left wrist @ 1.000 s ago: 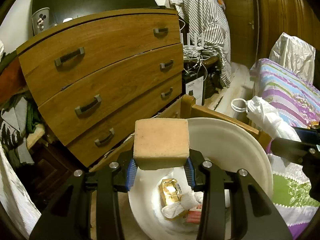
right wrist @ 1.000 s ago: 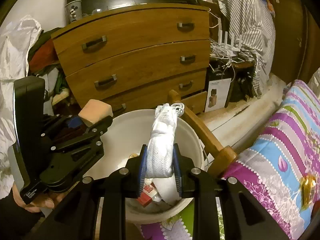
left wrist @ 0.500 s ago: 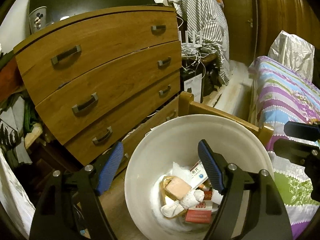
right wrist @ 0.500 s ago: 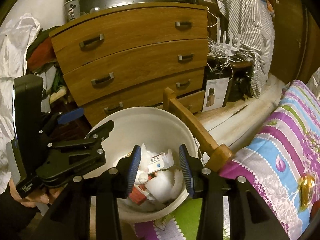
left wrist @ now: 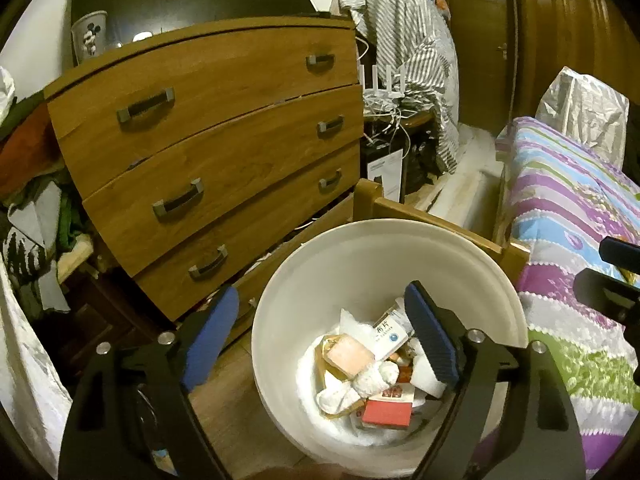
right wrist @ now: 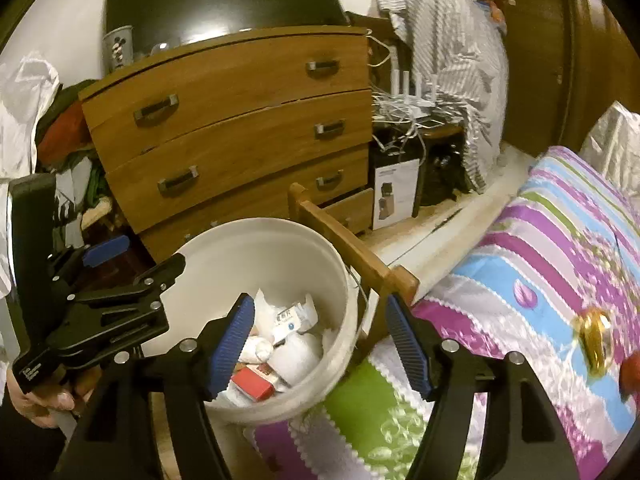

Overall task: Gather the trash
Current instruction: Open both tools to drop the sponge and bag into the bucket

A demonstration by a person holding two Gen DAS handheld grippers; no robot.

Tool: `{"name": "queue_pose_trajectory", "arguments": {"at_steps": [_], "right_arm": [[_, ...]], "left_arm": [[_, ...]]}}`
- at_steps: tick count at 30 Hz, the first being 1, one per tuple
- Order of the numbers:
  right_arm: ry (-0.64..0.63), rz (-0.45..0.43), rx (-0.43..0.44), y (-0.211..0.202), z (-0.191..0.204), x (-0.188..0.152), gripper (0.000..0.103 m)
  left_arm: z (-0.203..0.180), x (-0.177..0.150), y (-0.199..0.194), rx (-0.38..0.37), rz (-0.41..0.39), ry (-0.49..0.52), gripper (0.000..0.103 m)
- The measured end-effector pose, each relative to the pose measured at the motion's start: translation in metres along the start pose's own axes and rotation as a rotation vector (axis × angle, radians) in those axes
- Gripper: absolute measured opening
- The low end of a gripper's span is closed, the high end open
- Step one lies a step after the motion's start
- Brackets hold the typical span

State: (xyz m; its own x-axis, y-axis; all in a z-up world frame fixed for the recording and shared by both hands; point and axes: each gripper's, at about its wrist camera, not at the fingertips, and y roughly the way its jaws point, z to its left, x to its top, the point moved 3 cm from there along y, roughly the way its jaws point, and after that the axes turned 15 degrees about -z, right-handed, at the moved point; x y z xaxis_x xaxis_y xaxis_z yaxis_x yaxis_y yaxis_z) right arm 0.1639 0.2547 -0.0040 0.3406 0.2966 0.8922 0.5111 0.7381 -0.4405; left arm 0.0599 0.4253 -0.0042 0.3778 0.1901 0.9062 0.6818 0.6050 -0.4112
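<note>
Presently, left wrist view: left gripper [left wrist: 320,336] spread wide, its jaws just opened, nothing between them; it hangs over the white bin [left wrist: 328,264]. Bin contents: pink sponge [left wrist: 350,356], medicine box [left wrist: 386,332], red packet [left wrist: 388,414], white wads. Chest of drawers [left wrist: 208,148] just behind the bin; wooden bed frame [left wrist: 432,216] touching its far rim.

Right wrist view: right gripper [right wrist: 322,350] likewise released and empty, jaws just parted, straddling the bin's rim [right wrist: 352,280]. Step judged: drop complete. Next calls for swinging toward the quilt [right wrist: 540,264], where a gold wrapper [right wrist: 594,334] lies. The bed frame stands between.
</note>
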Motion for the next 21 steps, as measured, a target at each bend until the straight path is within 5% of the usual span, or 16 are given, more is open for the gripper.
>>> {"name": "queue_pose_trajectory", "arguments": {"at_steps": [7,12,21], "right_arm": [[0.076,-0.036,-0.021,-0.031,-0.014,-0.016,0.072],[0.086,-0.037,-0.027,-0.038,-0.014,-0.021,0.074],[0.083,-0.042,-0.032,-0.043,-0.006,-0.026,0.076]], "left_arm": [[-0.007,-0.002,-0.022,0.038,-0.092,0.035,0.091],[-0.005,-0.002,-0.021,-0.007,-0.049,-0.022,0.091],[-0.001,-0.007,-0.025,0.023,-0.008,-0.041,0.091]]}}
